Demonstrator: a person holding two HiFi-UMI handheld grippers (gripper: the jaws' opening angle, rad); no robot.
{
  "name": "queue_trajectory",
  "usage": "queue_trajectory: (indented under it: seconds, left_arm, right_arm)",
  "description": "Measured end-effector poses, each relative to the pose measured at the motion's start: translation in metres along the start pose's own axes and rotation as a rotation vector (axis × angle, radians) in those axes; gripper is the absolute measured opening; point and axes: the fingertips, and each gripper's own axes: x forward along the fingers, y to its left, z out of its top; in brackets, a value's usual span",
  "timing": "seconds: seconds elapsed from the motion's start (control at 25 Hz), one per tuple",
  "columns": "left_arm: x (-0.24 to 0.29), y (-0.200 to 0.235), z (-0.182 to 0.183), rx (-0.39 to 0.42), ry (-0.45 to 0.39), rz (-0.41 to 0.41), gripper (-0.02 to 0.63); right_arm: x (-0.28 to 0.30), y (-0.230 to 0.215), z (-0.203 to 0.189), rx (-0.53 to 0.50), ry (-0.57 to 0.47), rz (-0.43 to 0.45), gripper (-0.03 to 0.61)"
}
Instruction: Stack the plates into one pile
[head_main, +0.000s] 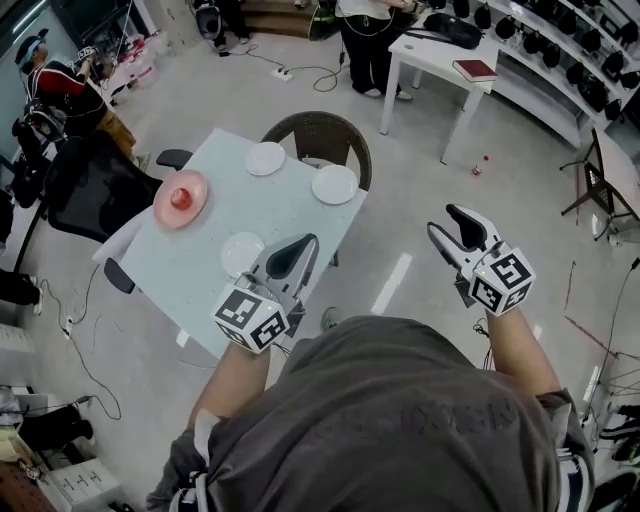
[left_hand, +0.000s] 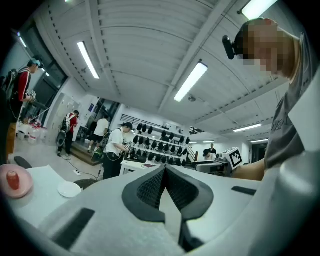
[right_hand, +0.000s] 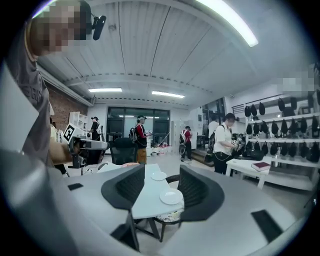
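Grey floor is seen all round a pale counter, with people standing about further back. The left hand-held gripper is held over the counter's near edge. Its jaws are pressed together at the tips and nothing is caught between them. The right hand-held gripper is held off to the side over bare floor, with its jaws spread well apart and nothing gripped either.

The nearest white plate is found just beside the left jaws; whether it's actually being touched can't be told. Further out, a pink plate with a small red thing on it is set toward the left edge. The second white plate and third white plate are laid apart along the far side, by a wicker chair. No plate is stacked on another.
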Motion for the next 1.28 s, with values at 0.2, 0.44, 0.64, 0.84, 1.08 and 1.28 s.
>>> queue_trajectory:
  seconds: [0.2, 0.44, 0.64, 0.84, 1.08, 1.28]
  left_arm:
    - [0.034, 0.073, 0.015, -0.008, -0.002, -0.028, 0.005]
    - [0.058, 0.135, 0.009, -0.057, 0.013, -0.014, 0.005]
    - [0.077, 0.161, 0.008, -0.089, 0.021, 0.054, 0.005]
    - [0.100, 0.180, 0.013, -0.079, 0.015, 0.177, 0.005]
    - [0.132, 0.199, 0.014, -0.095, -0.053, 0.390, 0.005]
    - [0.139, 0.215, 0.009, -0.078, -0.083, 0.542, 0.005]
  right_arm:
    - [0.071, -0.033, 0.028, -0.012, 0.006, -0.035, 0.206]
    - [0.141, -0.057, 0.035, -0.017, 0.054, -0.016, 0.204]
    - [0.179, -0.086, 0.039, -0.007, 0.078, 0.042, 0.204]
    - [0.222, -0.122, 0.043, -0.006, 0.087, 0.160, 0.204]
    - [0.281, -0.163, 0.030, 0.000, 0.095, 0.364, 0.204]
    - [0.350, -0.163, 0.034, -0.034, 0.084, 0.527, 0.198]
